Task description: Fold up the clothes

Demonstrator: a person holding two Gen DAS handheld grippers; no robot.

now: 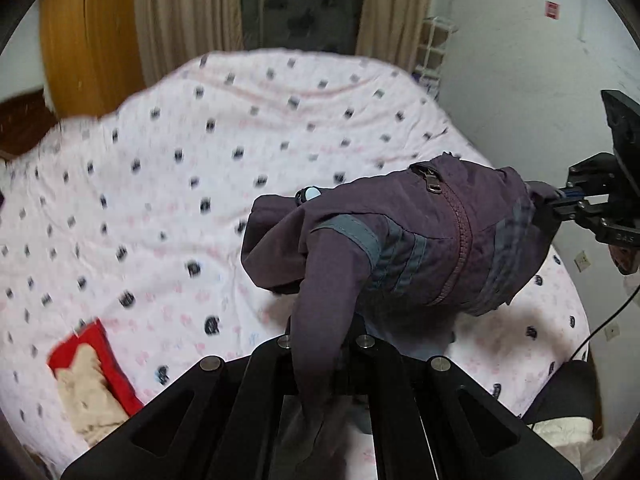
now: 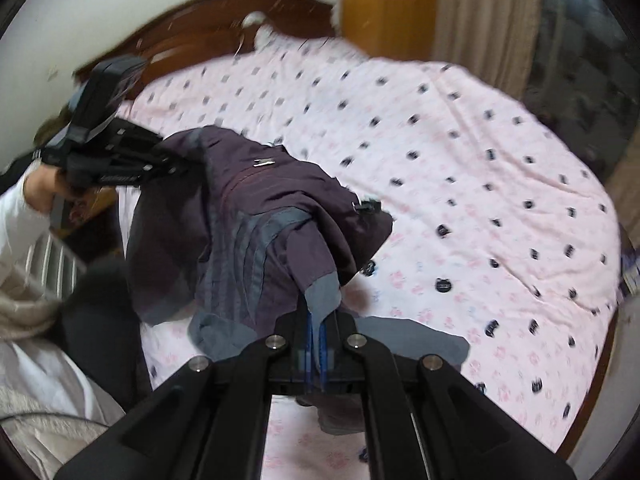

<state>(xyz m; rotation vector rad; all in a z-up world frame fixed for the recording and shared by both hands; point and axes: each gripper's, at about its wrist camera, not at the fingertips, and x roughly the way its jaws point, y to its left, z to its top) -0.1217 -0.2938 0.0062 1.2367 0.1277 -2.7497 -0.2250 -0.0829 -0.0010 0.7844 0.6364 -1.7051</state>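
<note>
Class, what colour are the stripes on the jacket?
Grey-blue stripes on a dark purple jacket, clearest in the left wrist view.

Both tools are matte black. The left gripper [image 1: 320, 360] has angular cut-out arms pinned by four round silver screws. The right gripper [image 2: 316, 344] has the same build, with blue strips on its fingers. A thin black cable [image 1: 600, 328] trails by. The person wears a white sleeve [image 2: 24, 216].

Home bedroom: bed [image 1: 224, 128] under pink patterned quilt, dark wooden headboard [image 2: 208, 28], beige curtains [image 1: 188, 12], wooden wardrobe [image 1: 88, 36], white walls.
</note>
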